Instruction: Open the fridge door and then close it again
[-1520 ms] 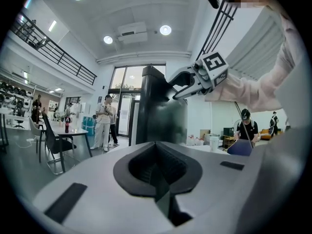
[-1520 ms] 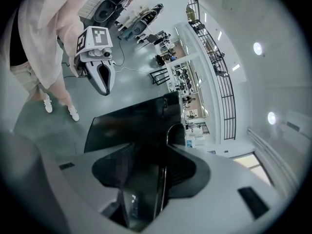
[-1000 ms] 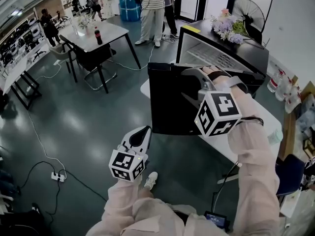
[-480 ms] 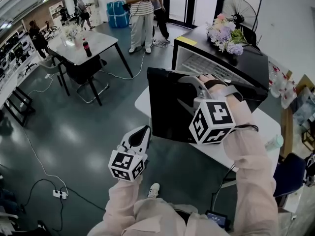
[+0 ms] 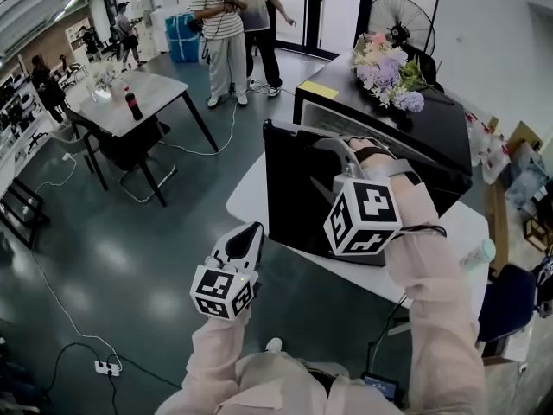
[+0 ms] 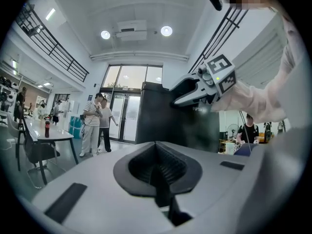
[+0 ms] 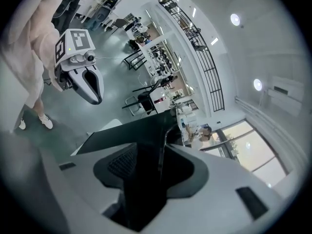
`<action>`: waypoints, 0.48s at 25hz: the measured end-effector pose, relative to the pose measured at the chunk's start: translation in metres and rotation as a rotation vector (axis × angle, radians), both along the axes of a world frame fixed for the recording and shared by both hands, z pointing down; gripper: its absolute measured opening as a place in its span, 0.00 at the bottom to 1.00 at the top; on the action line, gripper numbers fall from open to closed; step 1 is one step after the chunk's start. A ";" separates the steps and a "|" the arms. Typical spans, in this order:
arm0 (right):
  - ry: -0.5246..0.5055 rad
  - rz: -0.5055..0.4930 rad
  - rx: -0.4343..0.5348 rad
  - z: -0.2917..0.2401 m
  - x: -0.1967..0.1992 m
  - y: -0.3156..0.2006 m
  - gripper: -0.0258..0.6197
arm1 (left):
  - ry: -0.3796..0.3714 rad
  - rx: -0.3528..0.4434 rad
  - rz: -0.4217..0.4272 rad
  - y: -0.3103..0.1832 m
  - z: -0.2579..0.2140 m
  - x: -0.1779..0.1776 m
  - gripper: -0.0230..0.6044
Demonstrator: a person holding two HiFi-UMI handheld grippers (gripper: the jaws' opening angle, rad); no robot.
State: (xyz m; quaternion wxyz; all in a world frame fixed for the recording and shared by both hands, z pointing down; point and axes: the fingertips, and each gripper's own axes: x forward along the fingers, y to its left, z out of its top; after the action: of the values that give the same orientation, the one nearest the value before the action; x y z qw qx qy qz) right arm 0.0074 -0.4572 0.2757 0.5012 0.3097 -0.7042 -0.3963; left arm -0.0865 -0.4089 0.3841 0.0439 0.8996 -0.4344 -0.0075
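A small black fridge [image 5: 436,137] stands on a white table [image 5: 244,199]. Its black door [image 5: 298,188] hangs partly open, with a thin strip of the lit interior showing behind it. My right gripper [image 5: 340,145] is shut on the door's top edge; in the right gripper view the dark door edge [image 7: 131,128] runs between the jaws of that gripper [image 7: 157,156]. My left gripper [image 5: 249,237] hangs free over the floor, lower left of the door, its fingers closed together on nothing. In the left gripper view the fridge [image 6: 161,116] stands ahead of the left gripper [image 6: 158,172].
A bunch of flowers [image 5: 384,72] lies on the fridge top, with a standing fan [image 5: 397,15] behind it. Two people [image 5: 223,24] stand at the back. A table [image 5: 143,93] with a cola bottle and chairs is at the left. Cables and a power strip [image 5: 105,367] lie on the floor.
The door has swung in toward the fridge body with my right gripper on its top edge, so less of the interior shows. My left gripper has kept its closed pose.
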 end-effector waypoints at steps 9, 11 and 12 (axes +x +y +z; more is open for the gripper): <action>0.003 0.157 0.000 -0.001 0.020 -0.047 0.32 | 0.001 0.001 0.062 -0.028 0.000 0.009 0.05; 0.004 0.189 0.004 -0.001 0.026 -0.057 0.32 | 0.003 0.000 0.073 -0.033 0.001 0.009 0.05; 0.004 0.203 0.004 0.000 0.029 -0.062 0.32 | 0.004 -0.001 0.077 -0.036 0.002 0.009 0.06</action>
State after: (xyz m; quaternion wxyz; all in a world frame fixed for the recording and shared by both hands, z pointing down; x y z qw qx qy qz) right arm 0.0360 -0.5189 0.2755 0.5396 0.3796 -0.6673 -0.3456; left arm -0.0773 -0.4446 0.3864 0.0457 0.9156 -0.3995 -0.0074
